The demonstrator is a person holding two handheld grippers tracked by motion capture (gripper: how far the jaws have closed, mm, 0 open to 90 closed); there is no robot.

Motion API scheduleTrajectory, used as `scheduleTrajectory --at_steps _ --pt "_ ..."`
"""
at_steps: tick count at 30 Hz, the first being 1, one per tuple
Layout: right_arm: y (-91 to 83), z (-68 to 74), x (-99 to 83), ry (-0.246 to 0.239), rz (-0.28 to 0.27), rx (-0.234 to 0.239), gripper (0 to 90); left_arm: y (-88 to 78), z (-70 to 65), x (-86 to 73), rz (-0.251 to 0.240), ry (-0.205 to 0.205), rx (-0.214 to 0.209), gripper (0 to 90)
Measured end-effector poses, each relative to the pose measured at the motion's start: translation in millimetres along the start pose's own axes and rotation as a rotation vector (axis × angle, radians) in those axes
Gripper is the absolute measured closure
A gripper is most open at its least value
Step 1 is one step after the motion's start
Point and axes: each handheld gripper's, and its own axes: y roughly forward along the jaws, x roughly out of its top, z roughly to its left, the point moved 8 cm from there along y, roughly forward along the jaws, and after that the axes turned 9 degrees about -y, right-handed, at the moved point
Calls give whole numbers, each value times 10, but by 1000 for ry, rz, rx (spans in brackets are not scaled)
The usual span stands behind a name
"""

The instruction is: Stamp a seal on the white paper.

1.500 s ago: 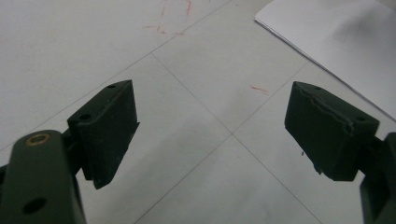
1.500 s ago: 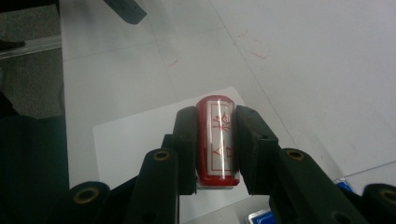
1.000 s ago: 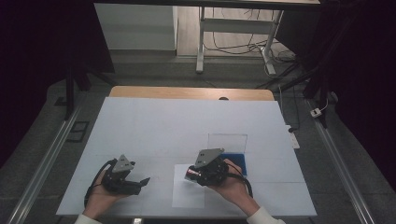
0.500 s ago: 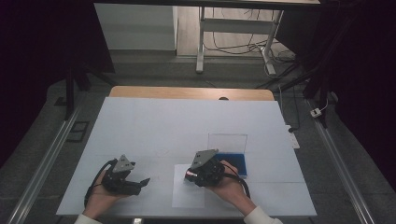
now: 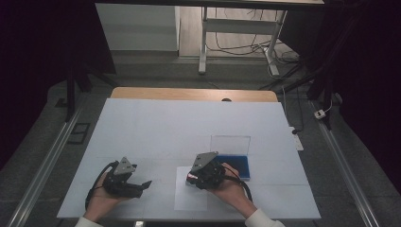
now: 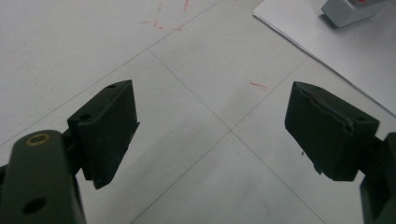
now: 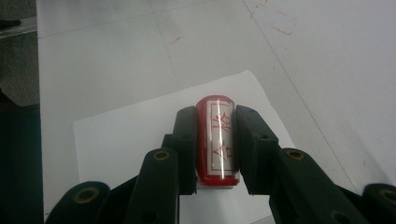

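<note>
A red cylindrical stamp (image 7: 217, 140) with a white label in red characters lies between the jaws of my right gripper (image 7: 215, 121), which is shut on it. In the high view my right gripper (image 5: 190, 178) holds the stamp (image 5: 189, 177) low over the top edge of a white paper sheet (image 5: 189, 201). My left gripper (image 5: 144, 185) rests near the table's front left, its jaws pointing right. The left gripper (image 6: 212, 126) stands open over bare table with nothing between its jaws. Its view also catches a corner of the paper (image 6: 327, 51) and the stamp's grey end (image 6: 352, 10).
A blue tray (image 5: 241, 164) with an upright clear lid (image 5: 230, 143) sits just right of my right hand. The white table top (image 5: 189, 123) has faint red marks (image 7: 280, 25). A wooden edge (image 5: 189, 93) runs along the back.
My right hand with the stamp has shifted slightly left over the paper. The left gripper has stayed in place.
</note>
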Motion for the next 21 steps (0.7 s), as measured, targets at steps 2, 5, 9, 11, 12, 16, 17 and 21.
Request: scheduleTrajectory --at_steps 2,5,9,11,12,16,17,21 --pt "15 -3 -8 -1 4 0 703 -2 4 -2 3 2 1 173" --pt "32 1 -11 1 6 1 703 -1 5 -4 3 2 0 173" --pt "35 0 -11 2 6 2 703 -1 6 -4 3 1 0 173" --pt "36 0 -10 1 7 2 703 0 6 -5 5 1 1 173" --pt "37 1 -10 1 7 2 703 1 6 -6 6 1 0 173" --pt "42 2 -9 -5 9 2 703 5 5 -10 9 3 -1 173" --pt "47 6 -4 -9 6 2 703 6 5 -11 10 2 -1 173" --pt "56 14 6 -23 14 -1 703 9 -1 -12 11 2 -3 172"
